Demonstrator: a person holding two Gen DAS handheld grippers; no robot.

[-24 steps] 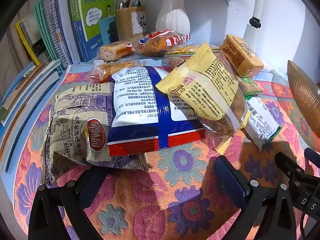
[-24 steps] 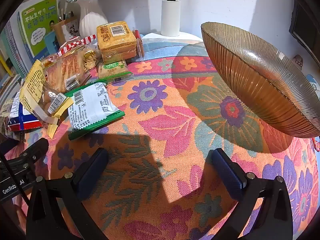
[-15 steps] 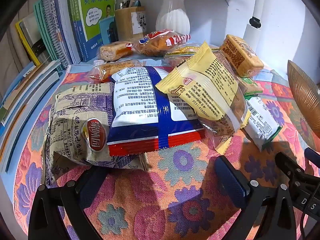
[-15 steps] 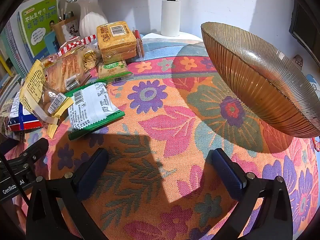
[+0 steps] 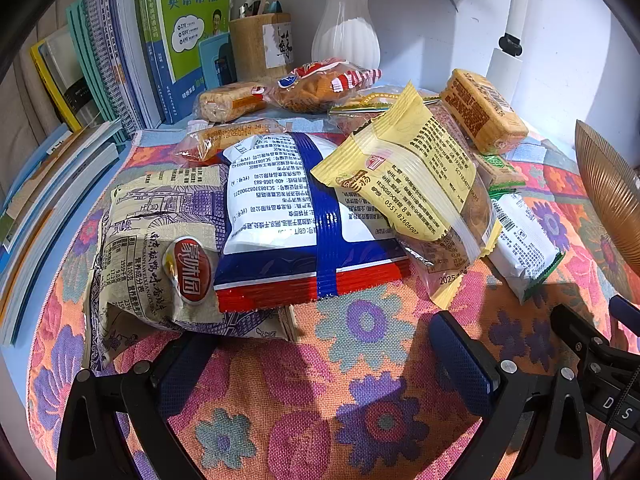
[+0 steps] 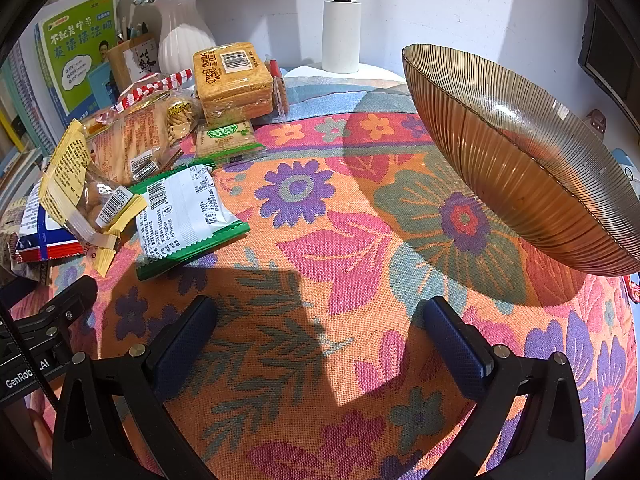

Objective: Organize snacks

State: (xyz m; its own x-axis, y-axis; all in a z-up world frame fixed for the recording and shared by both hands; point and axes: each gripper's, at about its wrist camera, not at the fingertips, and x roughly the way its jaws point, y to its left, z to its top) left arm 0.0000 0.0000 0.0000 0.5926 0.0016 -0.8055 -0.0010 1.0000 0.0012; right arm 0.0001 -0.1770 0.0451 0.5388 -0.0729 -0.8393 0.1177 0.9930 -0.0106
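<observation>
Most of the pile is half buried. The blue-and-white bag (image 5: 296, 216) covers the right edge of the beige printed bag (image 5: 156, 248), and the yellow pack (image 5: 404, 184) sits over the blue-and-white bag's right corner. Behind that bag, an orange-wrapped snack (image 5: 216, 140) only pokes out at its top left. The ribbed amber bowl (image 6: 520, 152) runs off the right edge in both views, so its inside can't be seen. The packet print is too small to read.
</observation>
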